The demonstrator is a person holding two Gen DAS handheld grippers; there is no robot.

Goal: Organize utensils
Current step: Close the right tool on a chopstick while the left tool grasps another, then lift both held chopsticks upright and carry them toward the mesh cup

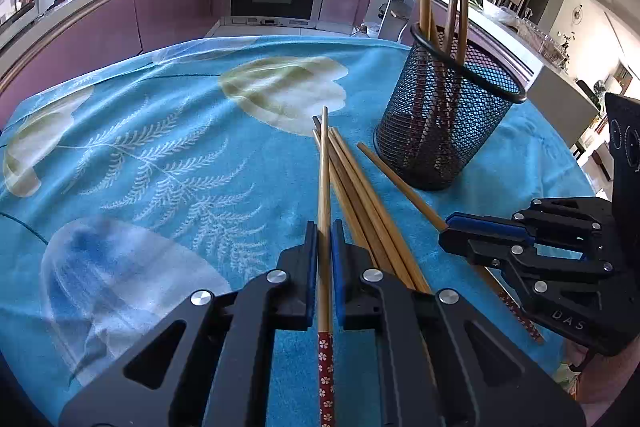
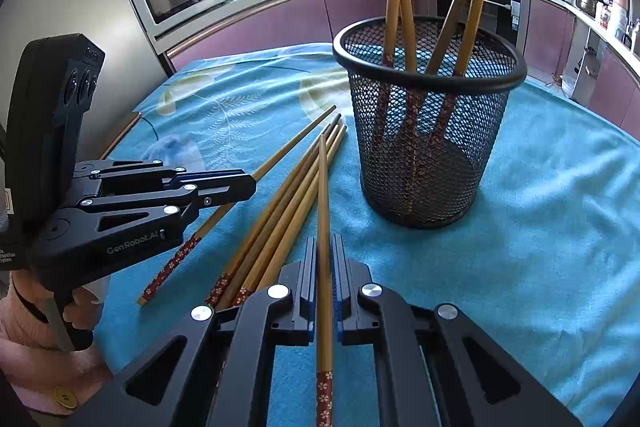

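Nearest to you, each of your two black two-finger grippers pinches one chopstick. Your left gripper (image 1: 324, 231) has its blue-padded jaws pressed onto a bamboo chopstick with a red flower-patterned end (image 1: 324, 211); the stick runs straight along the fingers, its patterned end back toward your hand and its plain tip pointing away. Your right gripper (image 2: 324, 251) holds a second bamboo chopstick with the same red patterned end (image 2: 323, 227) in the same way, lengthwise between the pads, tip forward.

Just past the jaws, the loose pile of bamboo chopsticks (image 2: 280, 211) lies flat on the blue leaf-printed cloth (image 2: 540, 227), fanned out between the two grippers, with one stray stick passing under the left gripper as the right wrist view shows it.

Further out stands the black wire-mesh cup (image 2: 428, 131), upright, already holding several chopsticks that lean on its rim, patterned ends down. It lies ahead and slightly right of your right gripper, and ahead and well right of your left, so your right hand is the nearer. Each held stick points forward and low while the cup's mouth faces up, so I judge you need to lift and tip each stick toward upright before lowering it in, taking care not to knock the sticks already leaning there.
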